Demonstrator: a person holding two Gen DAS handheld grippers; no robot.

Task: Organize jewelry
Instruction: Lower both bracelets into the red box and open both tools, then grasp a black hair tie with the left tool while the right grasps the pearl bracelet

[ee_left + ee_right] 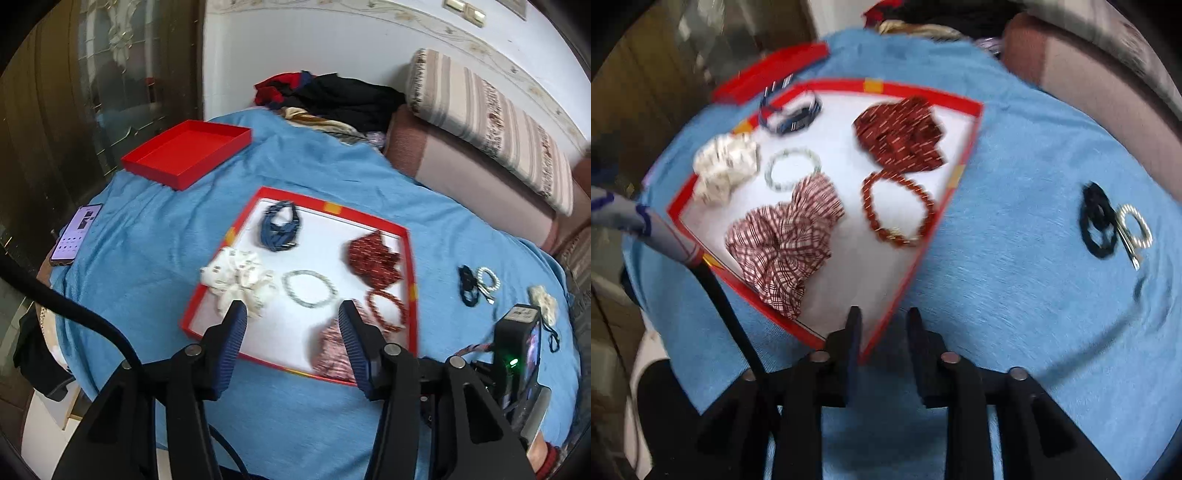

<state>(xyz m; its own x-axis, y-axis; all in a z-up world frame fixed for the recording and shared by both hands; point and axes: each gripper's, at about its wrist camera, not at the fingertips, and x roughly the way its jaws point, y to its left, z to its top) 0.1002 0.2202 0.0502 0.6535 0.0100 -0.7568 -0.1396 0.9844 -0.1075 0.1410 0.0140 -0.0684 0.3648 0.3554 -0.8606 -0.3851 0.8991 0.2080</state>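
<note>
A red-rimmed white tray [334,208] [925,90] lies on a blue blanket. It holds a blue scrunchie [281,232] [792,112], a white scrunchie [236,278] [726,166], a pale bead bracelet [309,287] [792,168], a dark red scrunchie [373,256] [899,134], a red bead bracelet [388,310] [897,206] and a plaid scrunchie [330,349] [786,236]. My left gripper [293,314] is open above the tray's near edge. My right gripper [884,317] is open and empty over the tray's near corner. A black hair tie [467,286] [1097,221] and a pale ring [487,278] [1134,225] lie on the blanket to the right.
A red box lid [186,153] [772,72] lies behind the tray at the left. A phone [75,234] sits at the blanket's left edge. Clothes [332,98], a pink cushion [461,173] and a striped pillow [491,125] lie at the back. A cream item [543,302] lies far right.
</note>
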